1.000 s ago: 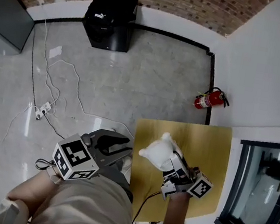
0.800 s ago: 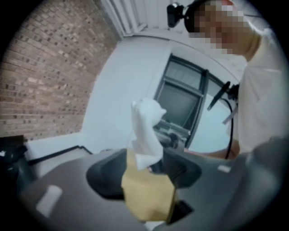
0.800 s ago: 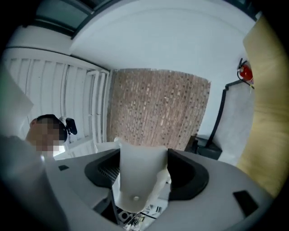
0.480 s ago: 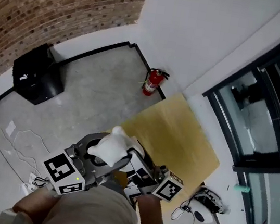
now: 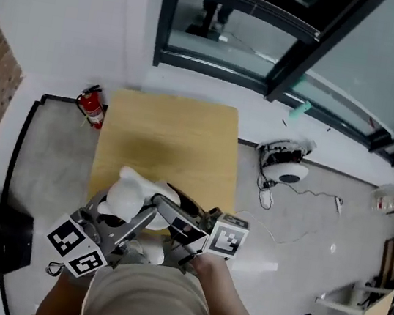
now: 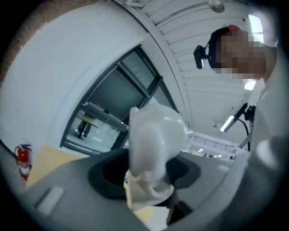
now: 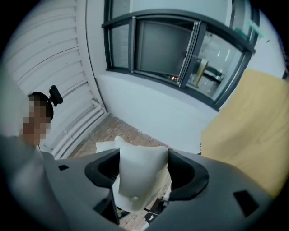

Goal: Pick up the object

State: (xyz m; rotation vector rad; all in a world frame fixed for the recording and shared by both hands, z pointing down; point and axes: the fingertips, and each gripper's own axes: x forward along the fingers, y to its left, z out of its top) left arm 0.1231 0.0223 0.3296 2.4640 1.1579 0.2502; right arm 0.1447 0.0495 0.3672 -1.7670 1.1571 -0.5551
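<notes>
Right tongs [image 7: 143, 176]: clamped on white pouch-like object [image 7: 135, 167], held aloft over wooden table [image 5: 171, 134] near edge. Left tongs [image 6: 151, 169]: jaws closing around same object, pads not yet touching. Advice: hold right grip steady until left seats squarely.

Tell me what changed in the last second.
The left claw swung in from over the floor to the white soft toy and opened wide around it. Its jaws are now closing with the toy between them, not clearly pressing yet. The person also turned to face the table. Unchanged: the right claw keeps its grip on the toy, held up.
</notes>
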